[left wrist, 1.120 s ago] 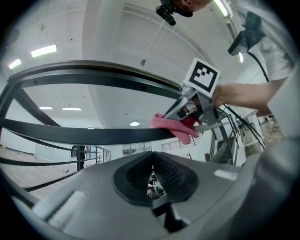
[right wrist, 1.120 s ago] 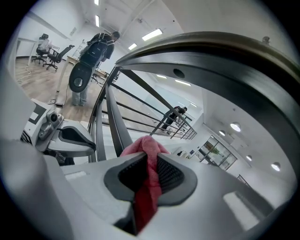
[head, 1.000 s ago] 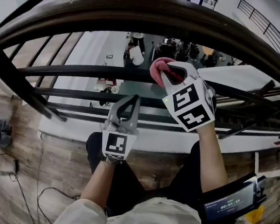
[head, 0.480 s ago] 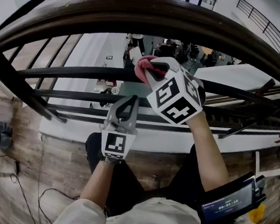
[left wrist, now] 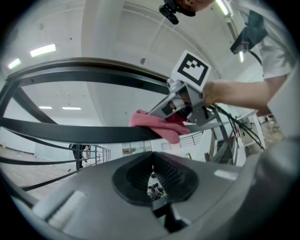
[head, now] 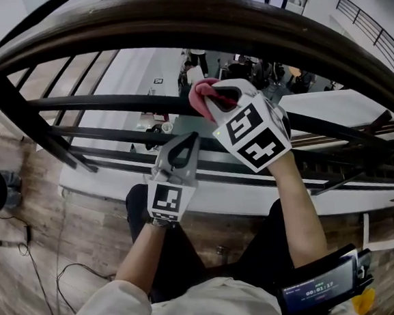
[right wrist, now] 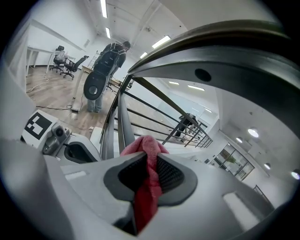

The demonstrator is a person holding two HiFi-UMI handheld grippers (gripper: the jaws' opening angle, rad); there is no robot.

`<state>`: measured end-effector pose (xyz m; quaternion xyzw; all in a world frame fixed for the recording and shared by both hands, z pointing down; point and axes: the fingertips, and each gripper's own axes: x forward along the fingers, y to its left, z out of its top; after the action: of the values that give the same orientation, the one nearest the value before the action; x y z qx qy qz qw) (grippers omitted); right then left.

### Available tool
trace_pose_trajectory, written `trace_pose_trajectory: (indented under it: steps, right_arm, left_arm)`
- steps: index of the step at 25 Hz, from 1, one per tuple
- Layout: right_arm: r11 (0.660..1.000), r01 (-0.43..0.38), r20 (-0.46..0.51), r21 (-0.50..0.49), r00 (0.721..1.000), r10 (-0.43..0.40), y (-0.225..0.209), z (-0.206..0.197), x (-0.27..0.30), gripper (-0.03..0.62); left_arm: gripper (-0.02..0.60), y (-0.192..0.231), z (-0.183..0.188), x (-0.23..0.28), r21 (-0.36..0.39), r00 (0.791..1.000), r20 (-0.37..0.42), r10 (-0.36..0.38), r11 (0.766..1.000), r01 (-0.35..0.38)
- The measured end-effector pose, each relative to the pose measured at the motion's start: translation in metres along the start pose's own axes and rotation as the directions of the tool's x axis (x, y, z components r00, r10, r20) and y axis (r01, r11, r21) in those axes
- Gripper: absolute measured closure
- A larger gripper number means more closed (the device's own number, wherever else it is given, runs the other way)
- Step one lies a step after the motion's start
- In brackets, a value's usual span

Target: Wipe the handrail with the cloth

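Note:
A broad dark wooden handrail (head: 171, 18) arcs across the top of the head view, with thinner black bars (head: 103, 102) beneath it. My right gripper (head: 214, 98) is shut on a pink-red cloth (head: 201, 92), and the cloth rests against the upper black bar. In the right gripper view the cloth (right wrist: 147, 180) hangs pinched between the jaws. The left gripper view shows the cloth (left wrist: 154, 125) draped over the bar (left wrist: 70, 133). My left gripper (head: 190, 140) sits lower and to the left, shut and holding nothing, short of the bars.
A slanted black post (head: 22, 114) joins the rails at the left. Beyond the bars, a lower floor with desks and people (head: 244, 67) shows. Cables (head: 35, 270) lie on the wooden floor at the left. A small screen (head: 322, 290) is at the lower right.
My right gripper has slid the cloth leftward along the black bar and turned slightly. The left gripper has hardly moved.

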<state>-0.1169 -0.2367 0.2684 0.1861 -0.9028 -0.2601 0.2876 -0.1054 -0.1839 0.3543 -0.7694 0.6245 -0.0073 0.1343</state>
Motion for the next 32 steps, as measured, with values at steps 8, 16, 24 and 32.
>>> trace_pose_trajectory:
  steps: [8, 16, 24, 32]
  right_arm:
    - [1.0, 0.007, 0.001, 0.022, 1.0, -0.007, -0.006, -0.014, -0.011, 0.539]
    - [0.998, 0.045, -0.014, 0.051, 0.999, -0.044, -0.022, -0.037, -0.03, 0.539]
    - [0.991, 0.105, -0.04, 0.083, 0.994, -0.102, -0.035, -0.061, -0.053, 0.539]
    - [0.979, 0.165, -0.069, 0.123, 0.985, -0.157, -0.054, -0.091, -0.08, 0.539]
  left_arm:
    - [0.575, 0.001, -0.002, 0.0, -0.005, 1.0, -0.002, 0.001, 1.0, -0.001]
    - [0.575, -0.004, -0.002, 0.006, -0.01, 1.0, -0.008, -0.008, 1.0, 0.008]
    - [0.575, -0.007, -0.006, 0.008, 0.007, 0.999, -0.017, -0.027, 1.0, 0.028]
    - [0.575, -0.009, -0.006, 0.011, 0.006, 0.999, -0.018, -0.032, 0.999, 0.032]
